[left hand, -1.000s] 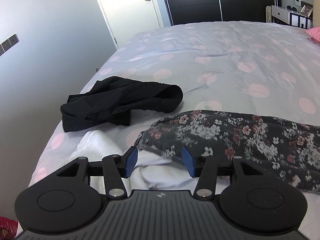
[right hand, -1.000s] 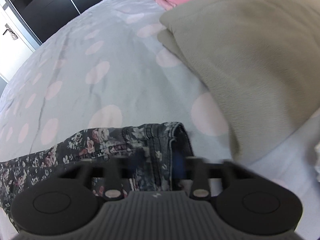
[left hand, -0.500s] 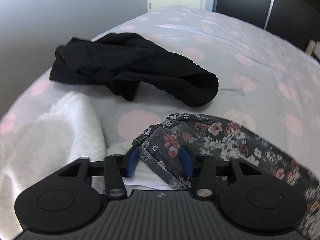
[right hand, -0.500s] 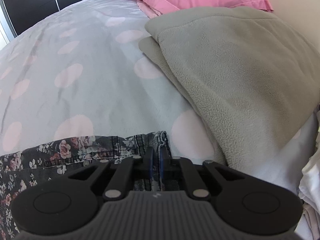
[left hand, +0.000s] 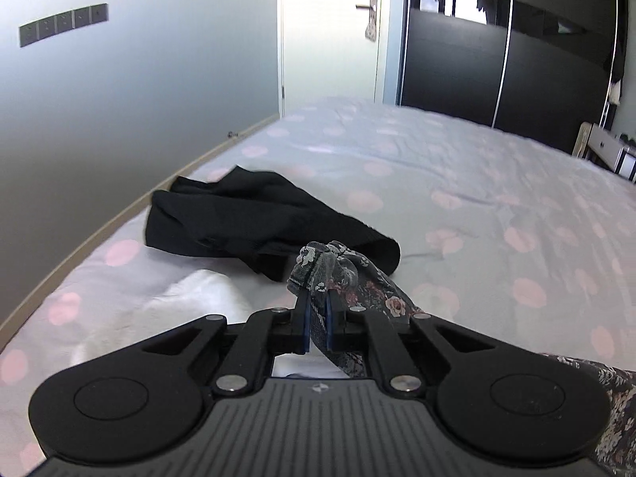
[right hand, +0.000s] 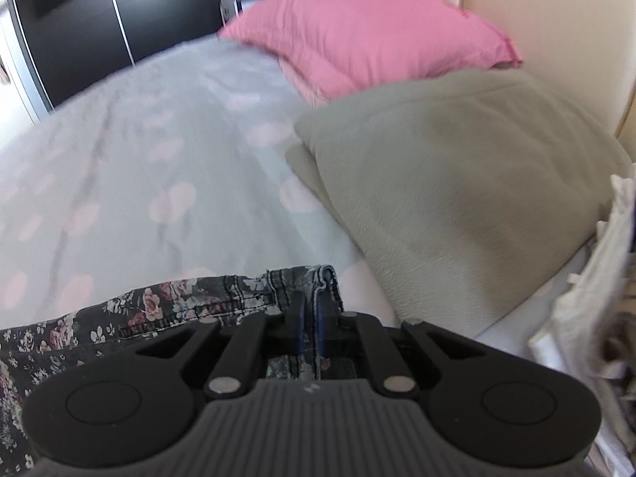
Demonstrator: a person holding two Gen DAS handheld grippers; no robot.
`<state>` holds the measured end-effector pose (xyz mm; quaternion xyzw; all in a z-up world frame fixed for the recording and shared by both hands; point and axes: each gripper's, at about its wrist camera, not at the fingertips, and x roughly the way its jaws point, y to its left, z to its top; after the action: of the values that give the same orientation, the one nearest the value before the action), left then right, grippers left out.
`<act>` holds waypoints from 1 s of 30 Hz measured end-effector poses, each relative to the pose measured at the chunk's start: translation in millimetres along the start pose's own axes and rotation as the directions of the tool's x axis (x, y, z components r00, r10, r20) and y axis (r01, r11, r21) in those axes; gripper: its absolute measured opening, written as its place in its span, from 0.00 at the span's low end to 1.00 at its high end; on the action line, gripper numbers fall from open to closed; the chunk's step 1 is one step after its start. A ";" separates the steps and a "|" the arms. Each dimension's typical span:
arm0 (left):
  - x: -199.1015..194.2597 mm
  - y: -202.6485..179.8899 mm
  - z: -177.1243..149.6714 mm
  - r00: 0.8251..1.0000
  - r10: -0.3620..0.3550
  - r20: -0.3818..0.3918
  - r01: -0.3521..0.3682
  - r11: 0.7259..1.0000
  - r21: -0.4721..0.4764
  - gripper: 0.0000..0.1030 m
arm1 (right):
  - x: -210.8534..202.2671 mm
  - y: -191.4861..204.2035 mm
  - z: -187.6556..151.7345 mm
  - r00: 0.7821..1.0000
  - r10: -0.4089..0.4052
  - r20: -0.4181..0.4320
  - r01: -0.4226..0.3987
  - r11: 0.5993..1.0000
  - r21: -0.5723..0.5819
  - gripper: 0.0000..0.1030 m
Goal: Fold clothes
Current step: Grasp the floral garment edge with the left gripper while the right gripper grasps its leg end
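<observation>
1. The left gripper [left hand: 317, 307] has just been closing and now clamps a bunched end of the floral trousers [left hand: 369, 286], held clear of the bed [left hand: 497, 183].
2. The right gripper [right hand: 309, 310] is clamped on the trousers' [right hand: 179, 306] waistband corner.
3. A black garment [left hand: 246, 218] lies on the bed behind the left grip, a white cloth [left hand: 167, 310] nearer.
4. A grey blanket [right hand: 457, 198] and pink pillow [right hand: 369, 35] lie beyond the right gripper.
5. No containers are in view.

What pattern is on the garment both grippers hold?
Dark grey with pink and white flowers on the garment; right wrist view shows it best.
</observation>
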<state>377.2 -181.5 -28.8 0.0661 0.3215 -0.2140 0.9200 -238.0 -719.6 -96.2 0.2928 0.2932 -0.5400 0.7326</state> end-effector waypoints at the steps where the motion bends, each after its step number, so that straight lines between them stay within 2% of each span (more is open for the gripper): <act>1: -13.6 8.6 -2.6 1.000 -0.006 0.012 0.006 1.000 -0.008 0.05 | -12.0 -4.4 -0.9 1.000 0.019 0.011 -0.019 1.000 0.006 0.06; 6: -68.3 53.2 -32.6 1.000 0.000 0.015 0.001 0.999 -0.032 0.05 | -67.2 -36.7 -20.5 0.995 0.097 0.022 -0.099 0.993 0.068 0.06; 11: -98.6 80.5 -79.3 1.000 0.013 -0.015 -0.013 1.000 -0.014 0.05 | -97.8 -65.0 -61.1 0.993 0.116 -0.016 -0.113 0.988 0.107 0.06; 15: -103.2 91.4 -116.9 0.995 0.043 -0.089 -0.042 0.999 0.005 0.06 | -103.5 -80.8 -92.1 0.992 0.107 -0.074 -0.096 0.985 0.143 0.06; 20: -102.0 103.5 -152.1 0.975 0.075 -0.209 -0.072 0.997 0.023 0.12 | -97.8 -85.8 -108.4 0.986 0.098 -0.131 -0.084 0.990 0.112 0.06; 24: -116.7 108.1 -154.5 0.970 0.053 -0.239 -0.045 0.998 0.039 0.20 | -97.8 -91.8 -113.7 0.982 0.108 -0.152 -0.085 0.985 0.151 0.08; 26: -130.1 107.0 -150.0 0.973 0.036 -0.230 -0.021 0.997 0.070 0.28 | -102.7 -88.9 -112.7 0.985 0.101 -0.140 -0.082 0.988 0.133 0.16; 28: -143.2 104.2 -144.2 0.976 0.021 -0.215 0.004 0.994 0.113 0.41 | -108.8 -85.0 -111.5 0.988 0.093 -0.124 -0.080 0.991 0.109 0.21; 30: -151.9 97.2 -134.9 0.981 0.016 -0.192 0.017 0.986 0.167 0.41 | -115.3 -80.4 -109.8 0.991 0.084 -0.101 -0.076 0.994 0.079 0.21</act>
<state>237.1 -5.7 -42.0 0.1635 0.3899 -0.2330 0.8757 -356.1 -586.1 -91.4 0.3595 0.2985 -0.5048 0.7259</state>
